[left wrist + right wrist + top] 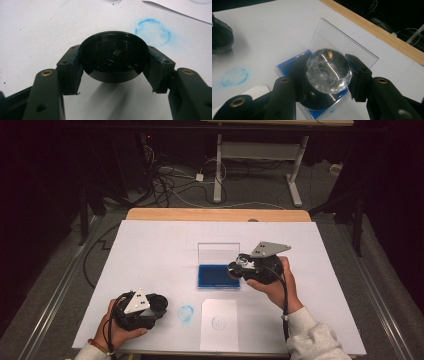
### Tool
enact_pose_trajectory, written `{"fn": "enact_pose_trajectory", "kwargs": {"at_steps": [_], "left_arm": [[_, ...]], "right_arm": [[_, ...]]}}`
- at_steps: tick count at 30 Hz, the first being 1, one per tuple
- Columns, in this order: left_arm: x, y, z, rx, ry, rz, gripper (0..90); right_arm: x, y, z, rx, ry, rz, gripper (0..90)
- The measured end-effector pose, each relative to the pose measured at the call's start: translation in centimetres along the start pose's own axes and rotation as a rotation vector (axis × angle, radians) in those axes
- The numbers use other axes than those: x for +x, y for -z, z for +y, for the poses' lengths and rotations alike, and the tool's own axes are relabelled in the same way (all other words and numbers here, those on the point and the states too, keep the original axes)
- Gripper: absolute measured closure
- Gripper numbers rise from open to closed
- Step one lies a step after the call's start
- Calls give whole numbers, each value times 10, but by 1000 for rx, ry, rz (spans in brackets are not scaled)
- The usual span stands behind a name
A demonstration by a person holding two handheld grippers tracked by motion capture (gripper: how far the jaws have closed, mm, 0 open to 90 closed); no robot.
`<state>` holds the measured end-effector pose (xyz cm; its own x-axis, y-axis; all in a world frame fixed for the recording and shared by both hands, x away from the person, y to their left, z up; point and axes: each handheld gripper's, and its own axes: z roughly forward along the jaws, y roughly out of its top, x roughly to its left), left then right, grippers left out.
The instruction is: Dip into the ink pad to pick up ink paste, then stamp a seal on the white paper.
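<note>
The left gripper rested low near the front left of the white-covered table, its jaws closed on a round black cap that they pinched by its rim from both sides. In the left gripper view the cap hung just above the white surface and cast a shadow under it, with a smudged blue ring stain a little beyond it. The right gripper was held over the middle of the table, its jaws clamped on a clear faceted stamp with a dark round base. The stamp sat just above the blue ink pad, whose clear lid stood open and upright behind it. A white sheet of paper bearing a faint round print lay at the front edge, between the two hands.
</note>
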<state>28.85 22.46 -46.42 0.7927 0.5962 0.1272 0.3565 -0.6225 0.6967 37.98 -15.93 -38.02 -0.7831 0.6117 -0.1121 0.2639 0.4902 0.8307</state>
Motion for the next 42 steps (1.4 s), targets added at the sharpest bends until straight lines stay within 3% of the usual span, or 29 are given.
{"fn": "enact_pose_trajectory", "kwargs": {"at_steps": [8, 29, 42], "left_arm": [[1, -2, 1, 4, -10, -6, 367], [1, -2, -1, 8, 1, -14, 366], [-2, -1, 0, 17, -8, -7, 366]], "right_arm": [[-1, 12, 2, -15, 24, -3, 574], [0, 38, 12, -106, 1, -12, 574], [15, 51, 19, -144, 33, 24, 574]]}}
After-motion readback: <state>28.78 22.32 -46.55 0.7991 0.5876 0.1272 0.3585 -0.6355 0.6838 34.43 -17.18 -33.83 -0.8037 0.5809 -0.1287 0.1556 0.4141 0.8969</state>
